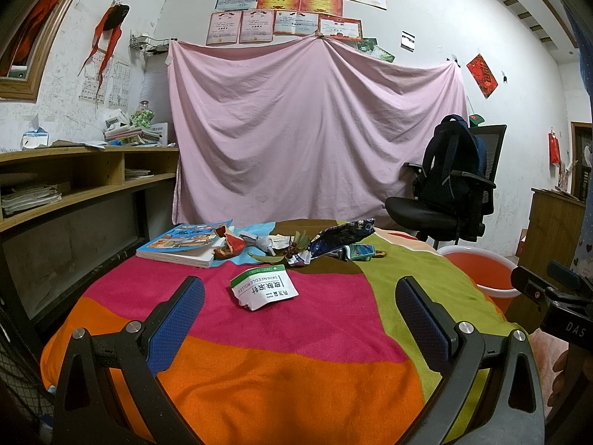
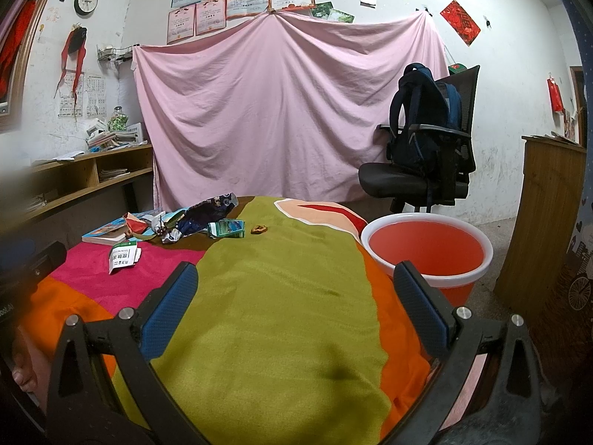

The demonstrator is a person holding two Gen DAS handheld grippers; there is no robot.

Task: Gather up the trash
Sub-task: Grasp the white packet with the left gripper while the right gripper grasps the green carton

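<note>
A: From the left wrist view, what's the setting?

B: A room with a pink sheet (image 1: 315,126) pinned to a white wall, and a counter (image 1: 296,352) under a fuzzy blanket of pink, orange and green patches. The left claw (image 1: 300,296) is spread wide and empty, hovering low. Just ahead of it lies a crumpled white-and-green paper packet (image 1: 264,287); farther back, crinkly litter is bunched beside a glossy blue book (image 1: 185,243): a red wrapper (image 1: 229,246), a dark foil bag (image 1: 341,235), some leaves.

A: And the right wrist view?

B: Same blanket, mostly its green patch. The right claw (image 2: 296,285) is also wide, gripping nothing. A round orange plastic basin with a white rim (image 2: 426,246) stands just off the counter's right edge. A small green carton (image 2: 228,229) and a brown scrap (image 2: 259,229) lie apart from the pile.

A: So which step?

B: Likely the start. The packet looks nearest; I'd close on its thin, flat edge, then carry it to the basin.
</note>
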